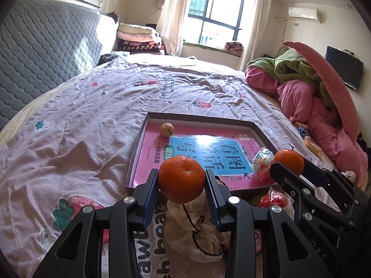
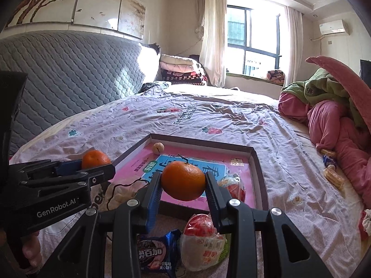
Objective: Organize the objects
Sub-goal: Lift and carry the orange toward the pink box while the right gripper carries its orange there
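Left tongs [image 1: 182, 183] clamp tangerine [image 1: 181, 178]; right tongs [image 2: 183, 183] clamp stemmed tangerine [image 2: 183, 180], hiding book.

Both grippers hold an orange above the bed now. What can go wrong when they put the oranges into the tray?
The left orange and right orange are round; released in the shallow tray, they may roll on the glossy book cover. The snack packet and walnut already lie there, so an orange could knock them.

Bright window [image 1: 218, 11] daylight, glare, curved fisheye edges.
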`<state>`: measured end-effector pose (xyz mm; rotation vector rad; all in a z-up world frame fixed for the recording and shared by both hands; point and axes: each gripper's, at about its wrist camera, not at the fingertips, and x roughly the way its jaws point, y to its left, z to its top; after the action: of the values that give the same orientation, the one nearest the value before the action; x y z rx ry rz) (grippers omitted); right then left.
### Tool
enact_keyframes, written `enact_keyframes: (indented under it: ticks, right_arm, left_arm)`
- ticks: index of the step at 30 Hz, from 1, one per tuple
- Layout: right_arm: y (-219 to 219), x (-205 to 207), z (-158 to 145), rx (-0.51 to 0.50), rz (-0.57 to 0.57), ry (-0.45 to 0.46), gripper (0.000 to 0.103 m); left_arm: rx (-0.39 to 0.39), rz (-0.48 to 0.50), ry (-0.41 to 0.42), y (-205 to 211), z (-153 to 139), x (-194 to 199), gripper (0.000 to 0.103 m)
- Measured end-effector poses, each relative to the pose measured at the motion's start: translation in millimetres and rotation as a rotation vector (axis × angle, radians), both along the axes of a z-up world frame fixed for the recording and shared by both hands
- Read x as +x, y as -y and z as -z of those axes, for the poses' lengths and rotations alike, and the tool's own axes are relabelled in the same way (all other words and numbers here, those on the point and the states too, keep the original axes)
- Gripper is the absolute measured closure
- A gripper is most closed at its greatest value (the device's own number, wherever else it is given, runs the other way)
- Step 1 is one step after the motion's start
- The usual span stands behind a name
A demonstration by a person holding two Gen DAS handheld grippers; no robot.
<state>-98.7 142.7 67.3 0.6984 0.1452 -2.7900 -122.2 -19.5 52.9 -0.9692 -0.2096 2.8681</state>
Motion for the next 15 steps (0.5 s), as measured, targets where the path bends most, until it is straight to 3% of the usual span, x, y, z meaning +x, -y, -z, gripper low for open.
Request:
enact_keyframes:
  ticks: [15]
  right_arm:
    - [8,-21,8,-0.045,-0.003,0.042,0.066]
  left_arm:
    - [-0.047,-0.042,0.004,2,10,-28,0.063]
